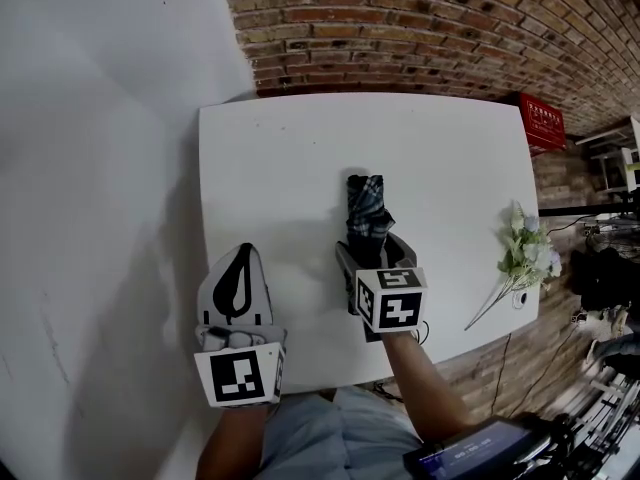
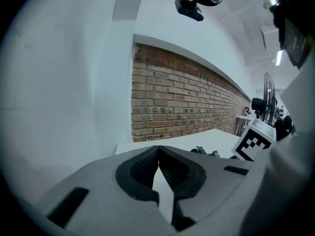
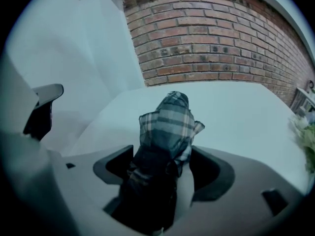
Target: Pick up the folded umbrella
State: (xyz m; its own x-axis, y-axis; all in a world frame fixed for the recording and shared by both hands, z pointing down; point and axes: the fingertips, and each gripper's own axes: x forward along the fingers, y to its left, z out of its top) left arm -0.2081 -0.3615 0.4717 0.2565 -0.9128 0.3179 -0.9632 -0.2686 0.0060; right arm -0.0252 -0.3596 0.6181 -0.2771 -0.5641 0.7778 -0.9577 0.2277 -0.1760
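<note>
Looking down in the head view: white table (image 1: 280, 148) set against a brick wall (image 1: 420, 28); folded umbrella (image 1: 368, 213), dark plaid, lying lengthwise near the table's middle, its near end between the prongs of the right gripper (image 1: 375, 250). Right forearm (image 1: 425, 378) reaches in from below, tool pitched steeply down. Left gripper (image 1: 243, 250) hangs over the table's near left edge, well apart from the umbrella, tips together. Spray of pale flowers (image 1: 525, 253) at the table's right edge. Left gripper view: left gripper (image 2: 157, 149) closed tip to tip, nothing between, pointing nearly level towards the brick wall (image 2: 182, 102); the right tool's marker cube (image 2: 255, 142) at right. Right gripper view: right gripper (image 3: 165, 166) spread wide around the folded umbrella (image 3: 167, 127), a strip of table showing between the fabric and the right-hand pad; the left-hand pad possibly brushes the fabric, though shadow makes this uncertain.
</note>
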